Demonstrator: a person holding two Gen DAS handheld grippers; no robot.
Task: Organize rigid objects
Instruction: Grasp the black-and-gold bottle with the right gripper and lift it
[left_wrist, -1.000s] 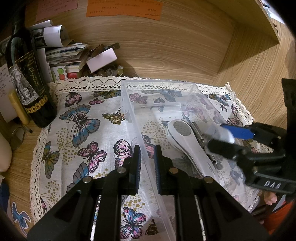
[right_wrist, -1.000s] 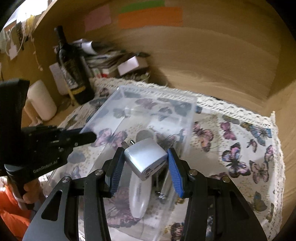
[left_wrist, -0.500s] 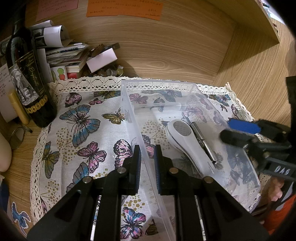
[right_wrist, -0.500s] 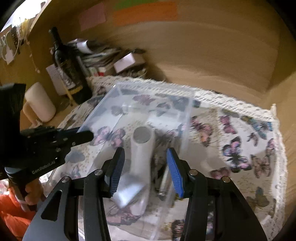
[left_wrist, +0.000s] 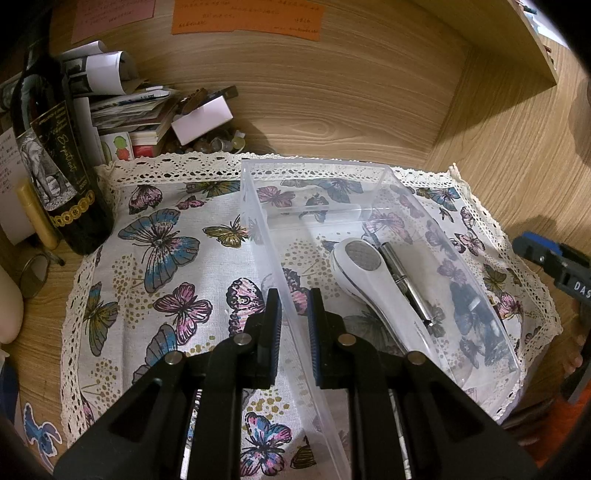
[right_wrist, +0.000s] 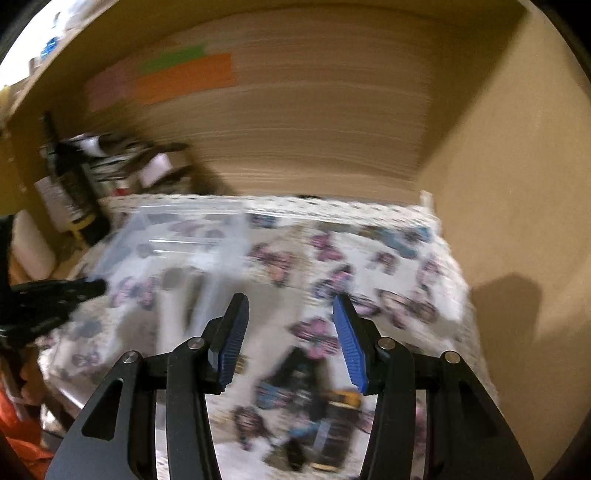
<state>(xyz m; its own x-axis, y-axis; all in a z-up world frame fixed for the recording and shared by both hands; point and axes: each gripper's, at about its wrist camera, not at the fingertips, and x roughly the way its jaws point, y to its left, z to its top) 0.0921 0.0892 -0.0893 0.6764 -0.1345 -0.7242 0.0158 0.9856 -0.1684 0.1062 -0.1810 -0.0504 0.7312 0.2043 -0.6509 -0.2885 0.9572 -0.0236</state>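
Your left tool (left_wrist: 294, 325) pinches the clear plastic box (left_wrist: 384, 173) wall; your right tool (right_wrist: 289, 341) is open, empty. Next, pick another loose thing.

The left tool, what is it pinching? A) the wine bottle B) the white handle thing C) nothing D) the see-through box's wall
D: the left tool has its two fingers on either side of the clear box wall, closed against it.

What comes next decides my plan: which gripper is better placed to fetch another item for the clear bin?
Right. The right gripper is open and empty over a blurred dark item; the left gripper straddles a wall of the clear bin.
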